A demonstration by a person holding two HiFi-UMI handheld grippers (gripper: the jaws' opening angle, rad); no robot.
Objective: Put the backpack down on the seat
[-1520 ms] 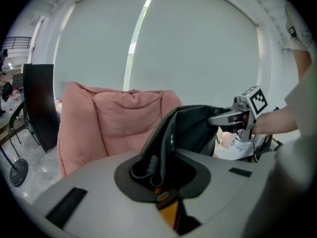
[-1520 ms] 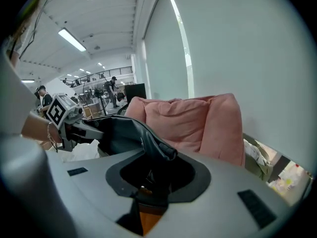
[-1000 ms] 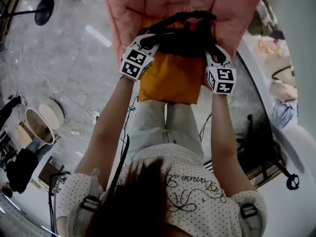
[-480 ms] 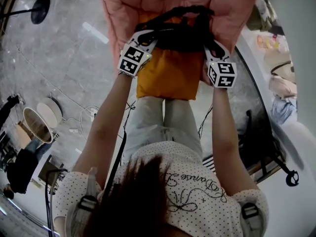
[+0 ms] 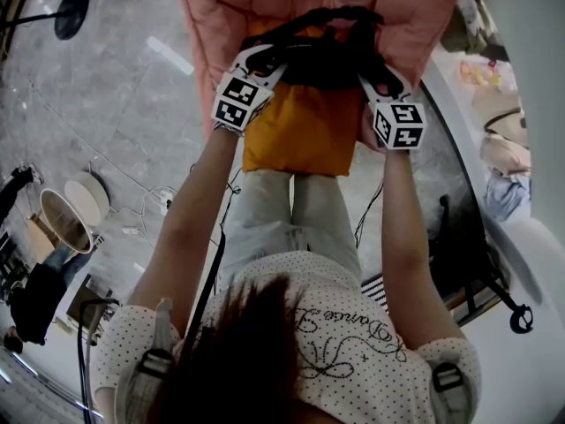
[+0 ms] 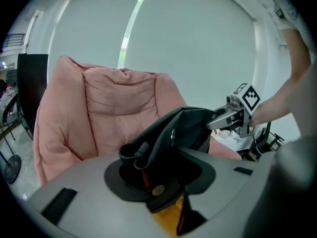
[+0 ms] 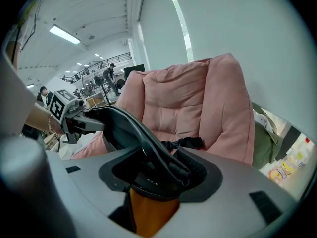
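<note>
A: Starting at the left of the head view, what are we doing with the left gripper (image 5: 269, 58)?

B: We have it at the left end of the backpack's black top (image 5: 322, 60), with the left marker cube (image 5: 240, 101) turned up toward us. Its jaws have just been opening. In the left gripper view the black fabric lies slack in the gap, so we read the fingers as released rather than pinching.

A: Why take it at the end and not in the middle?

B: With one gripper at each end we keep the bag upright and level on its way to the chair, and the weight hangs between our hands.

A: And where is the backpack (image 5: 300, 131) itself?

B: It is in the upper middle of the frame, at the front of the pink armchair (image 5: 225, 25). Its orange body runs down toward our legs. The seat (image 6: 106, 138) lies just behind it. From above we cannot tell whether the bottom rests fully on the cushion. We judge it is set down, or nearly so, since both grips are loosening.

A: Then the right side?

B: The right gripper (image 5: 371, 76) mirrors the left, with the right marker cube (image 5: 399, 124) just below it in the frame. Its jaws have just been opening too. In the right gripper view a padded black strap (image 7: 148, 143) lies across the gap, not squeezed as far as we can see.

A: Our count?

B: We count one backpack, one armchair, two grippers and two marker cubes, one per gripper.
</note>
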